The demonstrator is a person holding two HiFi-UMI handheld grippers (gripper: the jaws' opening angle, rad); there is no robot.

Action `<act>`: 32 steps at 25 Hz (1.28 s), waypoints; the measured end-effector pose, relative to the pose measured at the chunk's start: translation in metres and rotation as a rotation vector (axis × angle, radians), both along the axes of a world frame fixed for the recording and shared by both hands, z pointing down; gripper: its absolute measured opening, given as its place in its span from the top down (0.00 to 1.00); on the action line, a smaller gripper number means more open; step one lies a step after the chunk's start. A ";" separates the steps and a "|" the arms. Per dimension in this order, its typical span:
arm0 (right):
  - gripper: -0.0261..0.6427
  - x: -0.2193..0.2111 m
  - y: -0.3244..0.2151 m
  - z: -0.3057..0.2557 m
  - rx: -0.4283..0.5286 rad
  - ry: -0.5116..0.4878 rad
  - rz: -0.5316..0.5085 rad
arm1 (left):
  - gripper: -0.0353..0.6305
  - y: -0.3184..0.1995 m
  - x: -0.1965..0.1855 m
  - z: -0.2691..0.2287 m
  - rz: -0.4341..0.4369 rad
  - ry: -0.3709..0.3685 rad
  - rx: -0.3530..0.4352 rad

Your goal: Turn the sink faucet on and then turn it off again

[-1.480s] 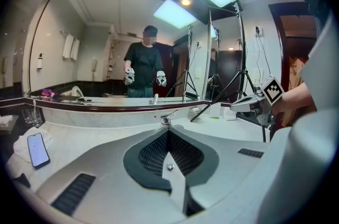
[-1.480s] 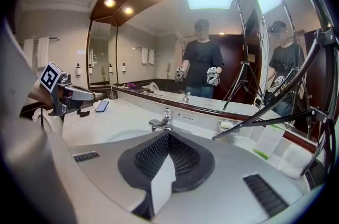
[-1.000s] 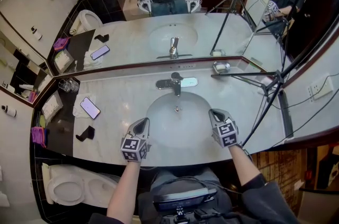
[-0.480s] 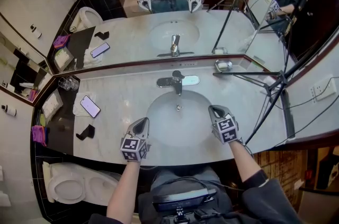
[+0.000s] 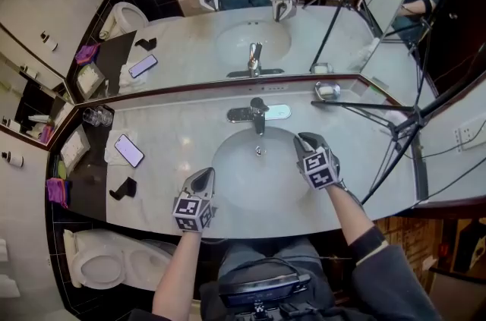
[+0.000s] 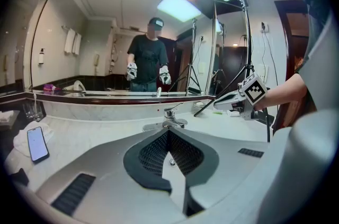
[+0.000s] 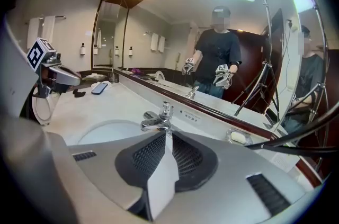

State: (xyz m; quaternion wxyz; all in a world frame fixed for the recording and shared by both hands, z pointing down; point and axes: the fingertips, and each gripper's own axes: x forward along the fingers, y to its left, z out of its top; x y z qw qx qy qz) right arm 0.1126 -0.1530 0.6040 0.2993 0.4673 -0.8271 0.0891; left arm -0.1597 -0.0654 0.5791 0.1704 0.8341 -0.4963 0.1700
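Note:
The chrome faucet stands at the back of the oval sink basin, its lever lying flat, and I see no water running. My right gripper hovers over the basin's right rim, pointing at the faucet from a short way off. Its jaws are opening, with a narrow gap and nothing between them. My left gripper hangs over the basin's front left rim, its tips together and empty, well short of the faucet.
A phone lies on a cloth on the counter's left, with drinking glasses behind it and a black object in front. A soap dish and a tripod's legs stand to the right. The mirror runs along the back.
My right gripper has moved forward and inward, from the basin's front right toward the faucet. The left gripper has stayed in place.

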 end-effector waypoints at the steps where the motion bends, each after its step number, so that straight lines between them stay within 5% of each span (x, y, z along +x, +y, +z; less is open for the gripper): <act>1: 0.86 -0.004 -0.008 0.002 0.006 0.018 -0.016 | 0.95 -0.001 0.000 0.002 0.001 -0.002 -0.003; 15: 0.66 -0.067 -0.084 0.025 0.126 0.404 -0.288 | 0.95 -0.002 -0.016 0.021 -0.031 -0.010 -0.042; 32: 0.64 -0.112 -0.125 0.062 0.103 0.539 -0.479 | 0.95 0.005 -0.048 0.047 -0.122 0.000 -0.089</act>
